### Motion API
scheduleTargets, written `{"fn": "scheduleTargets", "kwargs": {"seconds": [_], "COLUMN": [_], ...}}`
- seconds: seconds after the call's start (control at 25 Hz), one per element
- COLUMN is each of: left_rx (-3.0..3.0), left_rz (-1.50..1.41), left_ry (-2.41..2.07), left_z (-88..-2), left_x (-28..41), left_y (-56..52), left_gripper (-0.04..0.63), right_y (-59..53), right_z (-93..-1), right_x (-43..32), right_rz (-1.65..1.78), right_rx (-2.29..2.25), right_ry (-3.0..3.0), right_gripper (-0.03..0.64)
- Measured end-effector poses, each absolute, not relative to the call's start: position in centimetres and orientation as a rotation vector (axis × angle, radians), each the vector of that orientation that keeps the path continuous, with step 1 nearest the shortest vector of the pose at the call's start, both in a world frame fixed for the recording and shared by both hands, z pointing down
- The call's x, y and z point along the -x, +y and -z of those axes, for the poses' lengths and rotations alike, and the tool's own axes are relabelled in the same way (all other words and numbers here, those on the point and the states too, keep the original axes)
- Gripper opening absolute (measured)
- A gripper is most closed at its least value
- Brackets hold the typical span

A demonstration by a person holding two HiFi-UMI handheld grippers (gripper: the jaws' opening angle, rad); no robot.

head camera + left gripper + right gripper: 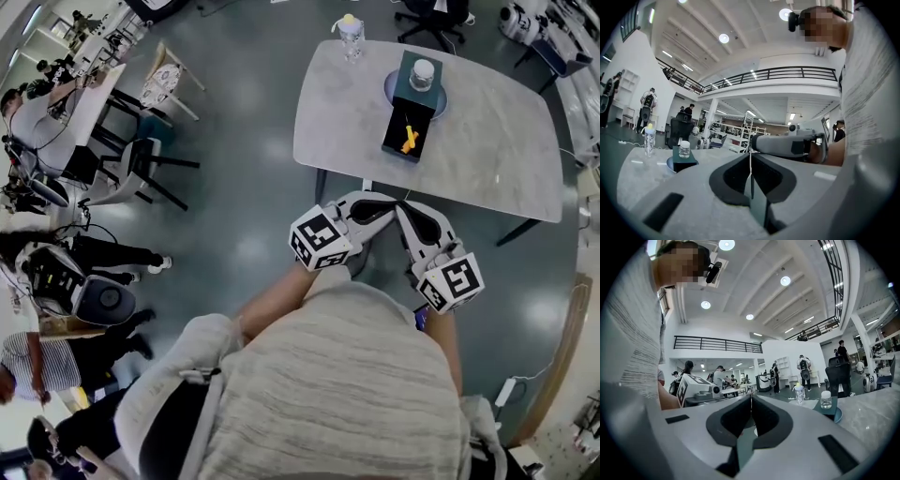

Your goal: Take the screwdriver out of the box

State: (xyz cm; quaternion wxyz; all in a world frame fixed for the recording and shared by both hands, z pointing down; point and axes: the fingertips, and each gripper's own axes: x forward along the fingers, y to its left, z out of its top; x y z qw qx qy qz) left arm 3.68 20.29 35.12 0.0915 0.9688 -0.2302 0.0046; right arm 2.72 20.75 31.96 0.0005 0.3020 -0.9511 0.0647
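A dark green box (pixel 411 105) lies on a blue plate (pixel 390 86) on the grey table (pixel 487 150). A yellow screwdriver (pixel 409 139) rests in the box's open near end, and a small clear jar (pixel 423 73) stands on its far end. Both grippers hover off the table's near edge, short of the box, with their tips almost meeting. My left gripper (pixel 399 200) is shut with nothing in it, jaws closed to a line (pixel 751 153). My right gripper (pixel 406 210) is likewise shut and empty (pixel 751 397). The box (pixel 684 163) (pixel 830 408) appears small and distant in both gripper views.
A water bottle (pixel 350 37) stands at the table's far left corner. Chairs (pixel 141 169) and desks with seated people (pixel 37 112) fill the left side of the room. An office chair (pixel 431 19) stands beyond the table. A power strip (pixel 504 392) lies on the floor at right.
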Motion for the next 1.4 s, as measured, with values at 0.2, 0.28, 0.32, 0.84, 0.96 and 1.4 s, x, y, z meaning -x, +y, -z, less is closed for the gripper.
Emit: {"fn": "scheduleTargets", "kwargs": {"seconds": [0.2,0.28,0.32,0.84,0.96,1.4], "left_rx": [-2.876,-2.875,-2.876,-2.837,-2.814,-2.767], "left_rz": [-0.009,0.0,0.006,0.099,0.116,0.07], "left_ry": [-0.703,-0.708,-0.708,-0.612,-0.583,-0.609], "left_z": [-34.5,-34.1,-33.9,-35.0,-36.0,-37.7], "left_x": [-0.7,0.7,1.4,5.8,5.5,1.7], "left_y": [14.2,11.9,10.9,3.7,3.1,-1.5], "left_gripper": [0.023,0.023,0.023,0.023,0.023,0.023], "right_y": [15.4,13.3,12.4,5.7,4.8,0.2], "right_z": [-31.4,-31.1,-31.0,-33.1,-34.4,-36.7], "right_x": [-0.8,0.0,0.4,3.3,2.9,-0.2], "right_rz": [-0.205,-0.197,-0.193,-0.206,-0.24,-0.291], "right_rx": [-0.973,-0.992,-1.004,-1.128,-1.135,-1.07], "right_ry": [-2.965,-2.957,-2.952,-2.803,-2.776,-2.771], "right_gripper": [0.011,0.011,0.011,0.011,0.011,0.011]}}
